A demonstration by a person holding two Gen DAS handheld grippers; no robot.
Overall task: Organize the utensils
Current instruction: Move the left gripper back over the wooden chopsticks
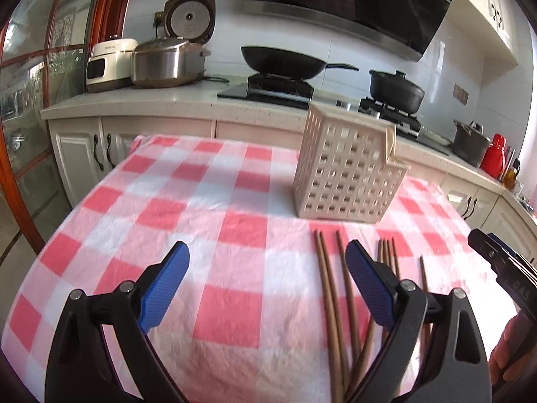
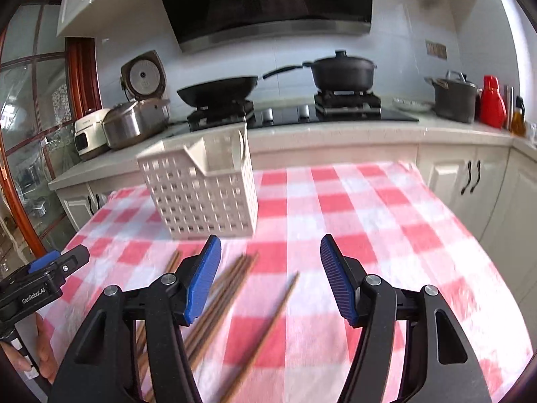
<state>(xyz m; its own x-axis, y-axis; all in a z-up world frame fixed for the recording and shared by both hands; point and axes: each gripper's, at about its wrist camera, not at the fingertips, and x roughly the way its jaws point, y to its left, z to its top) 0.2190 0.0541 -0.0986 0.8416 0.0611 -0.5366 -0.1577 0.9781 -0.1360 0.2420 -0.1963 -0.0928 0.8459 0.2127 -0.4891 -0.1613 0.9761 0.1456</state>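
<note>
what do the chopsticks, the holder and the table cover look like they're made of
Chopsticks: probably wood or bamboo, matte brown, thin straight sticks.
Holder: likely molded plastic, cream, matte, with a regular grid of square holes.
Table cover: thin cloth or plastic sheet, red-and-white check, finely creased.

We read one legible marking: "GenRobot.AI", in white on the black body of the left gripper [image 2: 50,262] as it appears at the left edge of the right wrist view. On the right gripper [image 1: 496,252], seen at the edge of the left wrist view, we make out only the letters "DAS". The brand on the white cooker [image 1: 110,63] is too blurred to read.
</note>
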